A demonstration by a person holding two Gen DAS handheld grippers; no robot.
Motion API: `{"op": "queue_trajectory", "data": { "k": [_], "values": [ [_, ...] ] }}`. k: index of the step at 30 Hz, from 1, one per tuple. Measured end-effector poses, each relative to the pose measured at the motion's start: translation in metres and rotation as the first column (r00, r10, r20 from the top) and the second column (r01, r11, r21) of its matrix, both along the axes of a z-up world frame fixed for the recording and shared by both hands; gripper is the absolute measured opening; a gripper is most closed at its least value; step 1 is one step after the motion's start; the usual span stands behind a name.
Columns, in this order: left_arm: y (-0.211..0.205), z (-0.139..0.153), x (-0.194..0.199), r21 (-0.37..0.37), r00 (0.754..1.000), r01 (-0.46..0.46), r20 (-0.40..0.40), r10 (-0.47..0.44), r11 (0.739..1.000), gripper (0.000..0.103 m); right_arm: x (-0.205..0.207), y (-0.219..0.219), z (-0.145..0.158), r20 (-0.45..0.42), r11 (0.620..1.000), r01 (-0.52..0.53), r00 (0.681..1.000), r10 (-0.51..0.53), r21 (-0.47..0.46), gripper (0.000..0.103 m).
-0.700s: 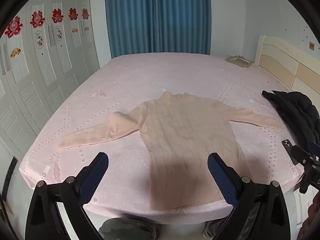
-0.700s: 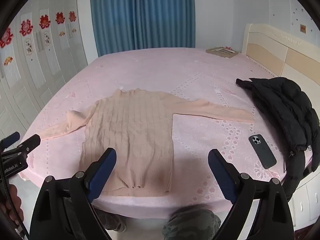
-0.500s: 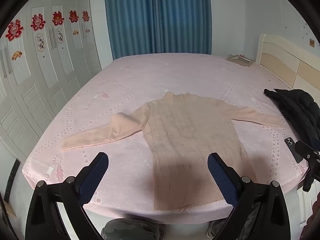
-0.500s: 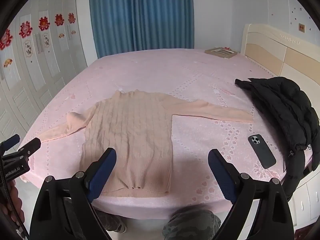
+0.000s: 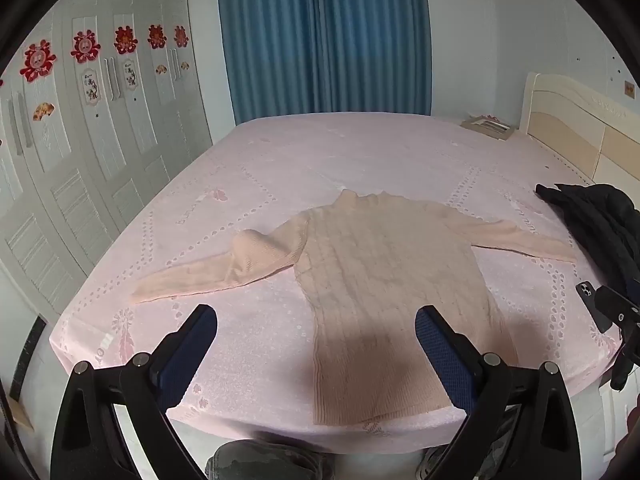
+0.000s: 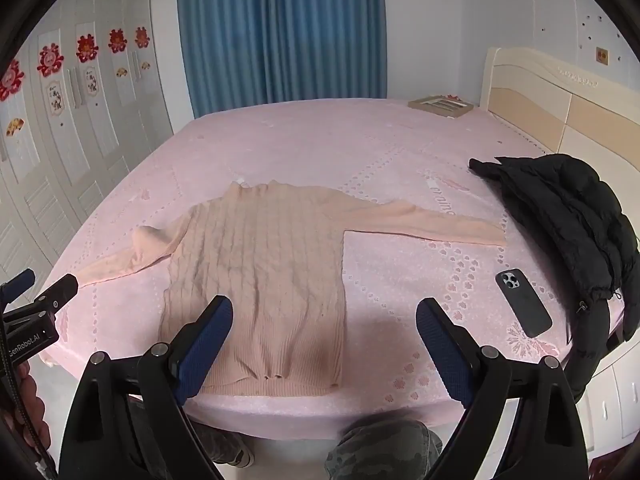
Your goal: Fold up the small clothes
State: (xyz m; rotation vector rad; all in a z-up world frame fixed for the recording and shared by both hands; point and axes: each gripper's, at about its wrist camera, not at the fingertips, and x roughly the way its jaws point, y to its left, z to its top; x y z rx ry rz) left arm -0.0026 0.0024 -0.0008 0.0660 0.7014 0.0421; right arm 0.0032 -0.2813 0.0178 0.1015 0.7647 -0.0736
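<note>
Right, both sets of fingers are spread wide with nothing between them. My left gripper point(image 5: 316, 324) hovers over the near edge of the bed point(image 5: 360, 152), its two blue-padded fingers point(image 5: 192, 348) clear of the fabric. My right gripper point(image 6: 324, 324) does the same, two fingers point(image 6: 440, 344) apart, tilted down toward the mattress.

One sweater point(image 5: 384, 280), peach-pink and cable-knit, lies flat on the pink bed cover, hem at the near edge, collar pointing away from me. Both its sleeves are stretched out sideways: the left one has a bunched lump near the shoulder, the right one lies straight toward the jacket.

Further out on the right side I count one dark phone point(image 6: 522, 302) lying camera side up on the cover, just beside one black puffer jacket point(image 6: 568, 216) heaped at the edge by the headboard point(image 6: 560, 100). One flat framed item point(image 6: 440, 103) sits at the far corner.

Beyond that, blue curtains point(image 5: 324, 36) hang behind the bed, and white wardrobe doors point(image 5: 100, 128) on the left carry red paper decorations; I count five in the left view.

Below, camouflage-patterned trousers point(image 6: 384, 444) of the person show at the bed's edge.
</note>
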Motion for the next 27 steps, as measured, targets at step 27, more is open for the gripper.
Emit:
{"op": "queue_trajectory", "data": {
  "k": [27],
  "values": [
    [0.017, 0.003, -0.001, -0.029, 0.999, -0.042, -0.001, 0.042, 0.999, 0.100, -0.008, 0.010, 0.009, 0.033, 1.000, -0.021, 0.999, 0.021, 0.010, 0.092]
  ]
}}
